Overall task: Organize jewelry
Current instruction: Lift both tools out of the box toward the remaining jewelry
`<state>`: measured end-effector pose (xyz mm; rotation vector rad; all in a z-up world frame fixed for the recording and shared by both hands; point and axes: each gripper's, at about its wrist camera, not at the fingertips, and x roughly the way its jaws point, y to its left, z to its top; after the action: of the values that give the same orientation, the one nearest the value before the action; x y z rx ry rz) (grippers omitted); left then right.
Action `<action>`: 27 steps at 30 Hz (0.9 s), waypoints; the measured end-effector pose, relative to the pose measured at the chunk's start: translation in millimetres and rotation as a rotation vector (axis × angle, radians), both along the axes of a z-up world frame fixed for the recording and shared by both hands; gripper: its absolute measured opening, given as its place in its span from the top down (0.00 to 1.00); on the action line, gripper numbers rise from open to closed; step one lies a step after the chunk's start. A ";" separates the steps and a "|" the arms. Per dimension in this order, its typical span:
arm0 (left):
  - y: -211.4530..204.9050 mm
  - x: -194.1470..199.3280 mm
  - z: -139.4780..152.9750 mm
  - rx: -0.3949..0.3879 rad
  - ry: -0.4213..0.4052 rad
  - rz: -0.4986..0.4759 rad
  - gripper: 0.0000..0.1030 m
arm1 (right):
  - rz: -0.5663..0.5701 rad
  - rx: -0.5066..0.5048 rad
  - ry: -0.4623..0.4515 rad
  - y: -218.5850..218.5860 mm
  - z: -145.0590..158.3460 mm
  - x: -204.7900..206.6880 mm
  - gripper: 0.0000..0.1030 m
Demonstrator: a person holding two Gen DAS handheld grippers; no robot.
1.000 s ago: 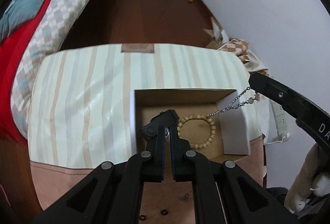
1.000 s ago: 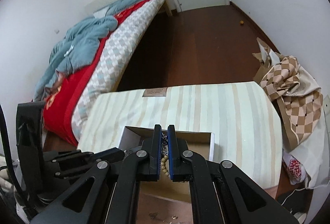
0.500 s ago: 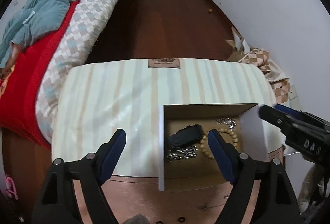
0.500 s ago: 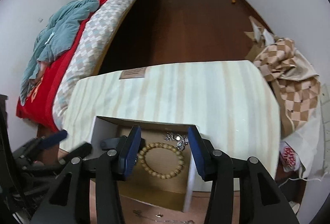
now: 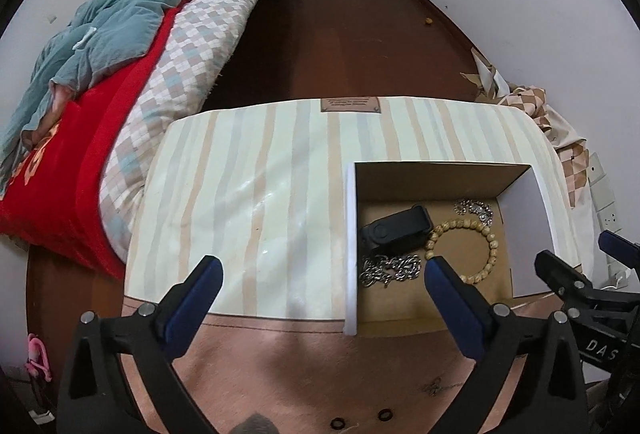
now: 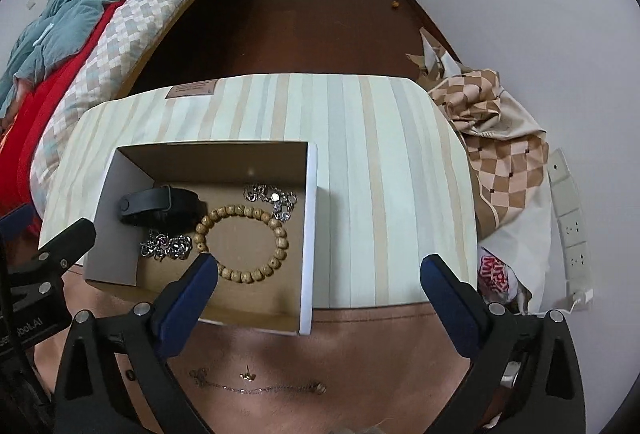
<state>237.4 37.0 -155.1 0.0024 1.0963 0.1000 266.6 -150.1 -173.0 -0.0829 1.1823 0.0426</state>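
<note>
An open cardboard box [image 5: 351, 234] [image 6: 311, 234] sits on the striped table top. Inside lie a wooden bead bracelet [image 5: 490, 234] [image 6: 280, 234], a black wristband [image 5: 394, 228] [image 6: 156, 204], a coiled silver chain [image 5: 388, 268] [image 6: 166, 246] and a second silver chain [image 5: 474, 208] [image 6: 272, 198]. My left gripper [image 5: 320, 268] is open and empty, above the box's near left. My right gripper [image 6: 314, 268] is open and empty over the box's near right wall. A thin chain [image 6: 260, 389] and a small gold earring [image 6: 247, 376] lie on the brown surface in front of the box.
Two small black rings [image 5: 360, 419] lie on the brown front surface. A bed with red and blue-grey bedding [image 5: 100, 74] stands to the left. Checked fabric [image 6: 500, 138] and a power strip [image 6: 568, 218] are to the right. Dark wooden floor [image 5: 340, 46] lies beyond.
Both grippers went from shut to wide open and pulled back up from the box. The chain the right gripper held now lies at the box's far side; another lies coiled by the wristband.
</note>
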 end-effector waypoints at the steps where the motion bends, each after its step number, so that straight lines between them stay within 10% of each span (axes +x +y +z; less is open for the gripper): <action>1: 0.3 -2.0 1.2 -0.001 -0.003 0.003 0.00 | -0.005 0.004 -0.003 -0.6 0.5 -2.1 0.01; 27: 9.8 -96.8 80.4 0.016 -0.201 0.059 0.00 | -0.005 0.035 -0.225 5.1 100.7 -100.1 0.01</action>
<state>140.6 46.8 -74.6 -0.0247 0.8948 0.1584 166.5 -144.9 -72.3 -0.0525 0.9569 0.0483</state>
